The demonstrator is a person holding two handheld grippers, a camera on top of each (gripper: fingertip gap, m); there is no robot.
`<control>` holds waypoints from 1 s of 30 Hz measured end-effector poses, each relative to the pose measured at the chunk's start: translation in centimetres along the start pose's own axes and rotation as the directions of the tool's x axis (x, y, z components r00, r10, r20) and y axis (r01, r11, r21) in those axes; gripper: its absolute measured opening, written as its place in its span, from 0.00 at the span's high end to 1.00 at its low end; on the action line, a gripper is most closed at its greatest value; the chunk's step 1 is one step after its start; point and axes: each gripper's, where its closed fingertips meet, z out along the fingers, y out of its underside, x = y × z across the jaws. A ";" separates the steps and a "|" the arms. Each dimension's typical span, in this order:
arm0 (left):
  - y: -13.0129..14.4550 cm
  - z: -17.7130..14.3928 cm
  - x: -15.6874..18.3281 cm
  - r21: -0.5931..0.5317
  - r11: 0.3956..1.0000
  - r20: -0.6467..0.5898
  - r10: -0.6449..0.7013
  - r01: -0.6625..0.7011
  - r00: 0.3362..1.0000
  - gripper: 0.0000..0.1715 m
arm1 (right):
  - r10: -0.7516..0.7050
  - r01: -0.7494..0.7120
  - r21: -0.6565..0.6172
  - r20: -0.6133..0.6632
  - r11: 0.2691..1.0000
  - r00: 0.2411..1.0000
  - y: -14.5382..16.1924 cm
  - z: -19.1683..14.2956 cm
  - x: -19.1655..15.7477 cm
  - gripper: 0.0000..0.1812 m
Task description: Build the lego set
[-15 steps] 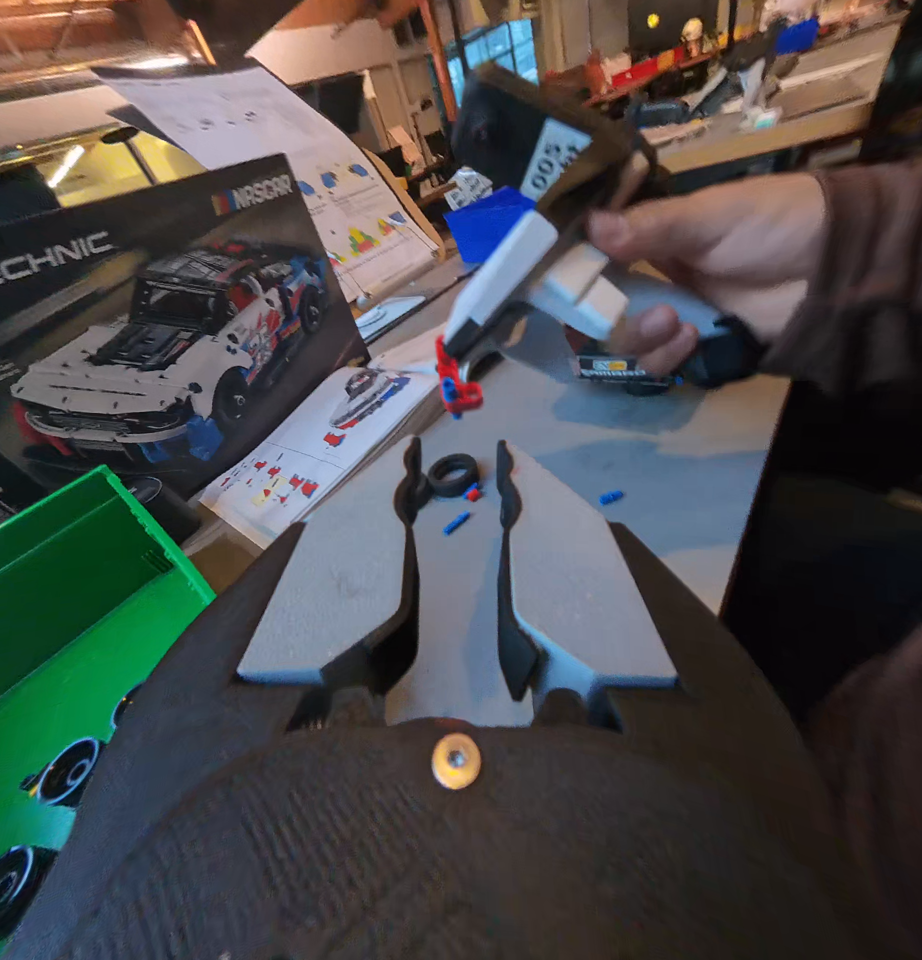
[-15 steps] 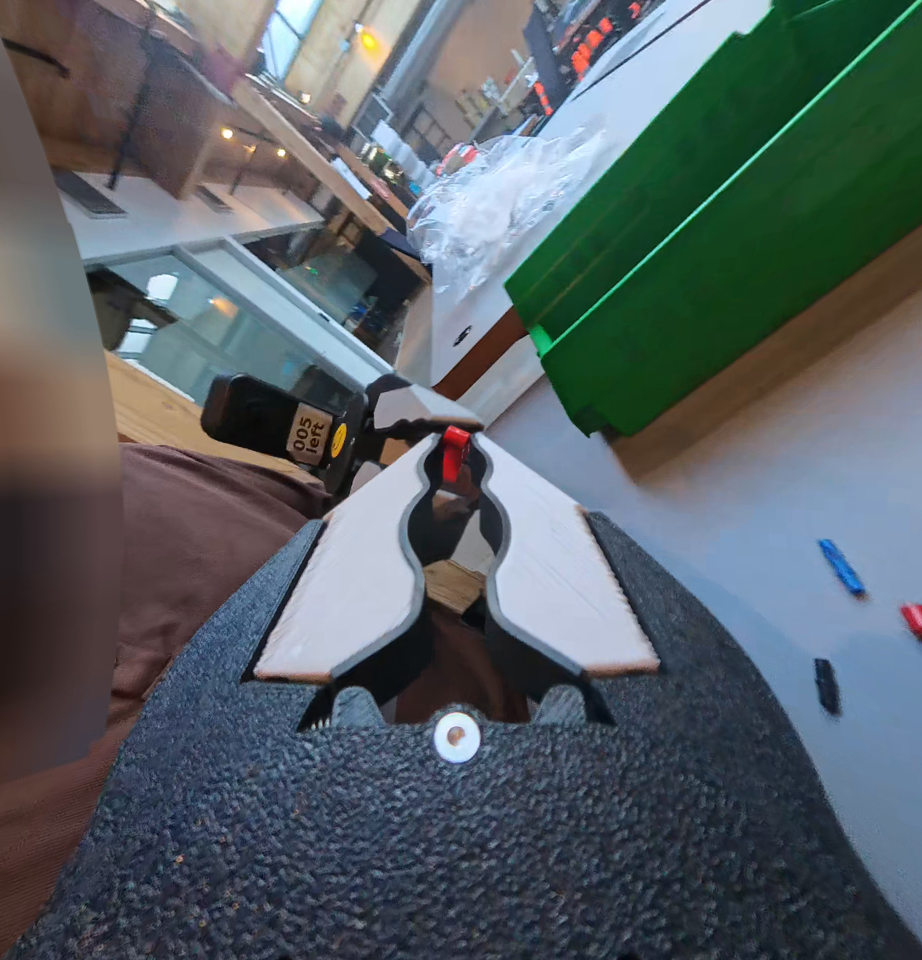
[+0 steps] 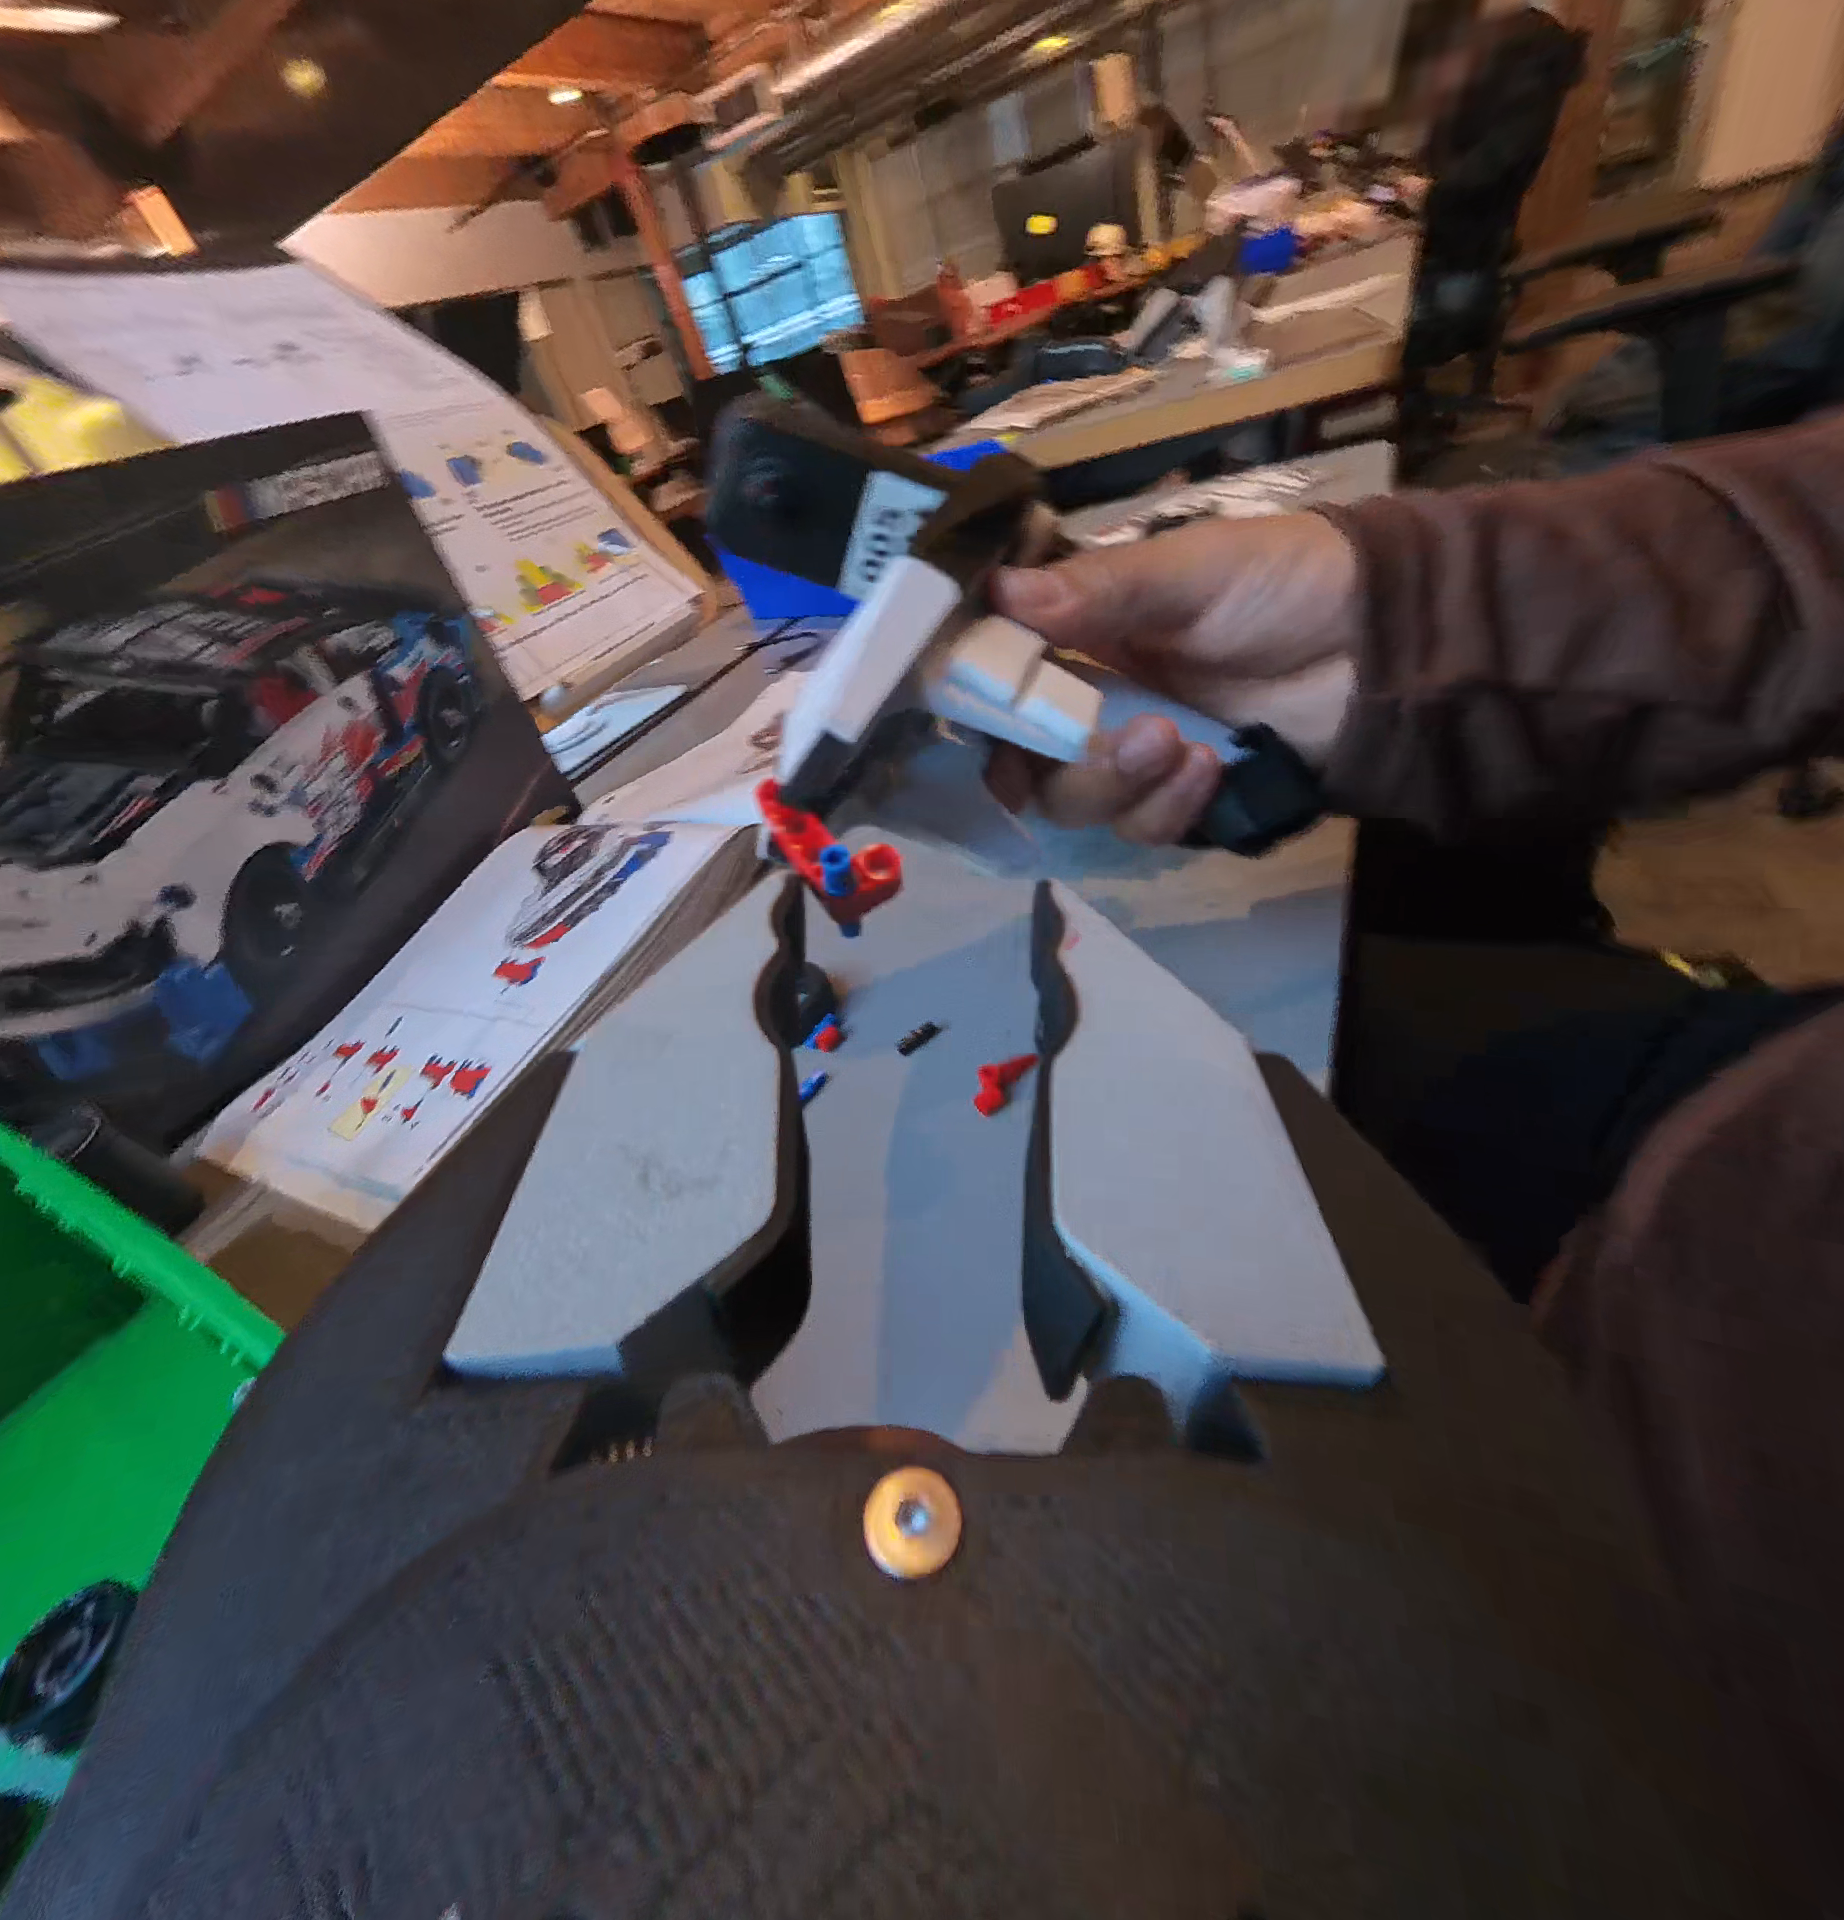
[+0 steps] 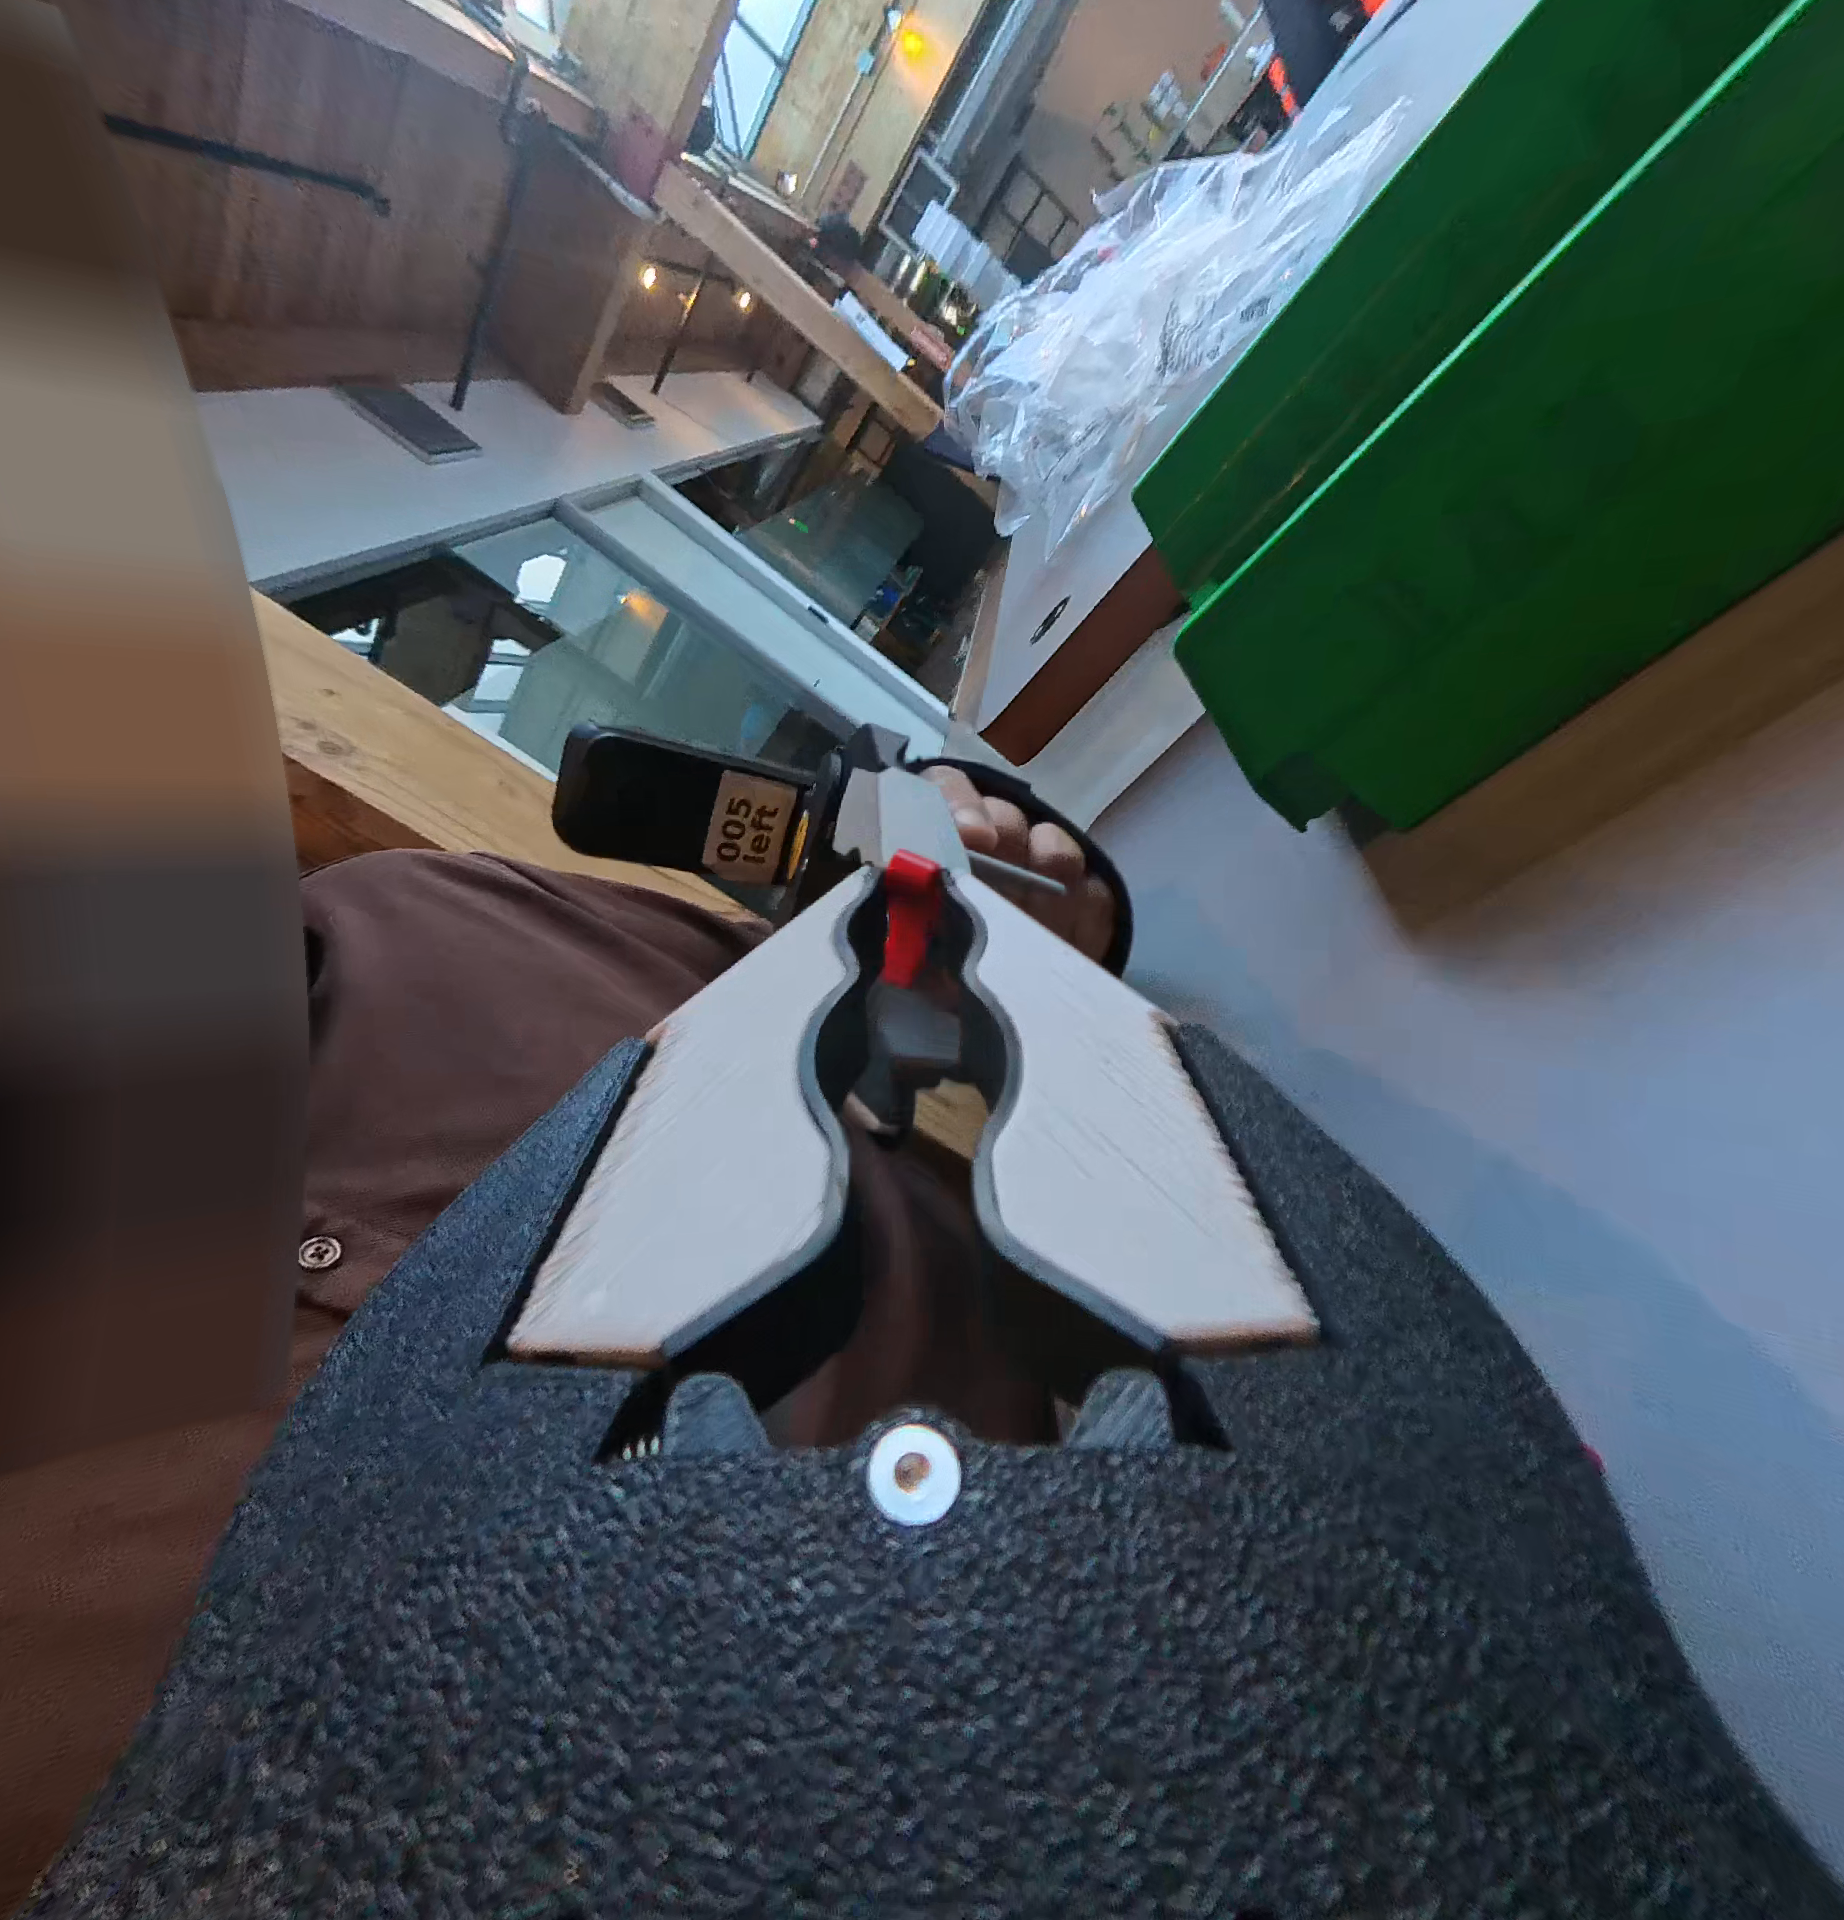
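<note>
My left gripper (image 3: pixel 913 914) is open and empty, held low over the grey table (image 3: pixel 918 1195). Just past its tips, my right gripper (image 3: pixel 793 800), held in a hand, is shut on a red lego piece (image 3: pixel 830 852) with a blue pin in it. In the right wrist view my right gripper (image 4: pixel 910 894) pinches that red piece (image 4: pixel 910 914) at its tips, with the left gripper's black camera body (image 4: pixel 669 800) just beyond. A black tyre (image 3: pixel 804 997), a black pin (image 3: pixel 918 1037), a red part (image 3: pixel 1001 1081) and a blue pin (image 3: pixel 812 1086) lie on the table between my left fingers.
The lego box with the car picture (image 3: pixel 222 727) stands at the left, with the open instruction booklet (image 3: pixel 482 987) in front of it. A green bin (image 3: pixel 66 1351) holds black wheels (image 3: pixel 56 1662). Green bins (image 4: pixel 1520 468) and plastic bags (image 4: pixel 1126 312) show behind. The table ends at the right.
My left gripper has opened wider. The right gripper with the red piece has come closer to the left gripper's tips.
</note>
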 end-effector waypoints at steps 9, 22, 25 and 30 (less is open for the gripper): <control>3.4 -2.2 -0.7 -0.128 0.977 -0.090 0.158 -0.169 0.983 0.61 | 0.126 -0.124 -0.085 0.017 0.989 0.992 2.1 1.8 1.7 0.96; 6.6 -2.0 0.7 -0.217 0.971 -0.224 0.048 -0.098 0.973 0.75 | 0.187 -0.191 -0.241 -0.040 0.952 0.982 5.1 3.1 4.7 0.95; 6.3 -2.3 0.8 -0.193 0.976 -0.232 0.055 -0.101 0.971 0.75 | 0.209 -0.205 -0.255 -0.013 0.945 0.978 5.6 3.2 4.4 0.95; 5.7 -2.9 1.5 -0.132 0.982 -0.283 0.091 -0.133 0.955 0.80 | 0.247 -0.224 -0.286 0.047 0.932 0.968 6.0 3.3 3.5 0.96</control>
